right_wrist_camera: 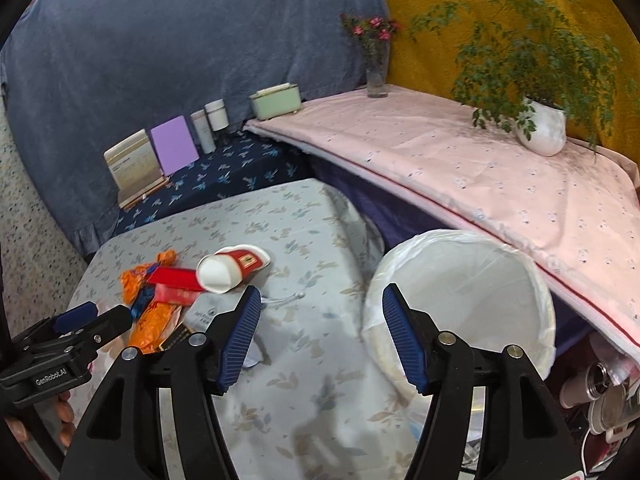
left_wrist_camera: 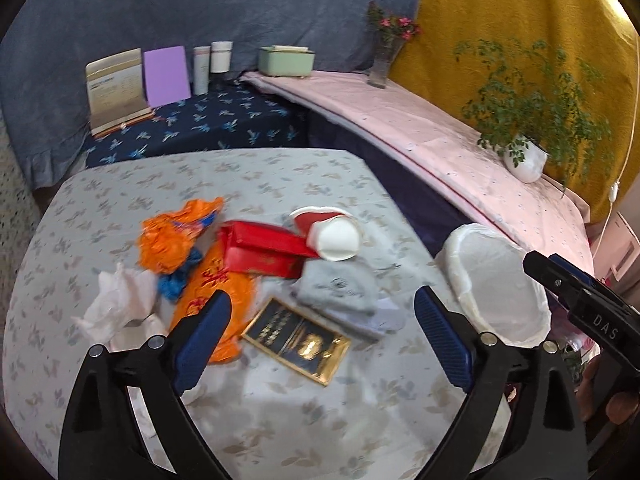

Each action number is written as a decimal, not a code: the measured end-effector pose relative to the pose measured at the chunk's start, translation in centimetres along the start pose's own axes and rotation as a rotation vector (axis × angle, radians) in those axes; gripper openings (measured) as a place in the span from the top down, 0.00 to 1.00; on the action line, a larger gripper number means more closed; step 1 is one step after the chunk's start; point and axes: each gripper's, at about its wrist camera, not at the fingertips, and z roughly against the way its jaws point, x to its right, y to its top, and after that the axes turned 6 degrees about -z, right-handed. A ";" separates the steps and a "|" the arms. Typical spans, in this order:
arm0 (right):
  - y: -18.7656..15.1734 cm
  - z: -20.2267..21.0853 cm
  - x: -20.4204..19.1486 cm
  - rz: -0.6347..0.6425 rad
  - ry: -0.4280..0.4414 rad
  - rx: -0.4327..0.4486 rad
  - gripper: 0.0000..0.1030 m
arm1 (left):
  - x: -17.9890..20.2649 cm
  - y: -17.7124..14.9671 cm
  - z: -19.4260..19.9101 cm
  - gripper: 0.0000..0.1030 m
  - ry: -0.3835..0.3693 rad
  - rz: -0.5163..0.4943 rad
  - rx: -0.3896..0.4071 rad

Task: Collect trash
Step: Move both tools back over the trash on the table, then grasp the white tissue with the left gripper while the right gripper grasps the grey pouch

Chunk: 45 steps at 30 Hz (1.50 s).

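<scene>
Along the back, on the dark blue patterned cloth (left_wrist_camera: 208,124), stand a desk calendar (left_wrist_camera: 116,90), a purple card (left_wrist_camera: 167,76) and two pale tumblers (left_wrist_camera: 212,65). The pink cloth (right_wrist_camera: 460,168) carries a mint-green box (right_wrist_camera: 276,101), a flower vase (right_wrist_camera: 376,68) (glass, apparently) and a white potted plant (right_wrist_camera: 541,130).

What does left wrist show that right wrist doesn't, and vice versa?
Left wrist only: the crumpled white tissue at the pile's left, and the whole black-and-gold packet lying between the open left hand-held gripper jaws.

Right wrist only: the full inside of the lined trash bin, empty as far as visible, and cups and metal items under the pink-covered table.

Both: paper cup on its side, red box, orange wrapper, grey pouch, potted plant. The right hand-held gripper is open too, nothing between its jaws.
</scene>
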 end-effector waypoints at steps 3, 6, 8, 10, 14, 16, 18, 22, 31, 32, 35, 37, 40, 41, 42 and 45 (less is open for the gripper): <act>-0.7 -1.0 -1.3 0.017 0.014 -0.027 0.41 | -1.3 -1.0 -0.1 0.14 0.026 0.001 -0.020; -1.5 -2.2 -2.7 0.033 0.035 -0.065 0.41 | -2.1 -2.2 -0.3 0.14 0.046 -0.005 -0.039; -1.9 -3.1 -3.6 0.044 0.046 -0.090 0.41 | -2.6 -2.8 -0.5 0.14 0.050 -0.008 -0.054; -2.3 -4.1 -4.4 0.051 0.064 -0.116 0.41 | -3.0 -3.4 -0.8 0.14 0.053 -0.006 -0.071; -2.7 -6.6 -6.1 0.070 0.093 -0.165 0.41 | -3.8 -4.3 -1.6 0.14 0.053 0.010 -0.102; -2.8 -7.9 -6.8 0.078 0.101 -0.188 0.41 | -4.1 -4.6 -2.0 0.14 0.056 0.018 -0.116; -2.8 -9.3 -7.3 0.084 0.106 -0.209 0.41 | -4.4 -4.7 -2.4 0.14 0.054 0.033 -0.127; -2.6 -11.9 -8.0 0.085 0.116 -0.250 0.42 | -4.8 -4.9 -3.2 0.14 0.054 0.058 -0.148; -3.4 -15.1 -8.4 0.070 0.163 -0.326 0.66 | -4.4 -4.9 -4.8 0.14 0.043 0.060 -0.183; -3.4 -15.1 -8.4 0.071 0.171 -0.328 0.69 | -4.4 -4.9 -4.9 0.14 0.042 0.060 -0.186; -3.5 -14.5 -8.5 0.078 0.193 -0.317 0.80 | -4.2 -5.0 -5.1 0.14 0.039 0.061 -0.190; -3.2 -13.7 -8.4 0.066 0.217 -0.310 0.86 | -4.1 -5.0 -5.1 0.14 0.037 0.059 -0.189; -2.7 -12.5 -8.1 0.054 0.244 -0.291 0.92 | -3.7 -5.0 -5.0 0.14 0.034 0.059 -0.184; -2.5 -11.9 -7.9 0.047 0.259 -0.284 0.93 | -3.6 -5.0 -4.9 0.14 0.032 0.059 -0.182; -2.2 -11.4 -7.8 0.041 0.272 -0.276 0.94 | -3.4 -4.9 -4.8 0.14 0.031 0.058 -0.179; -1.6 -9.3 -7.2 0.035 0.292 -0.236 0.95 | -2.6 -4.7 -4.5 0.14 0.019 0.050 -0.170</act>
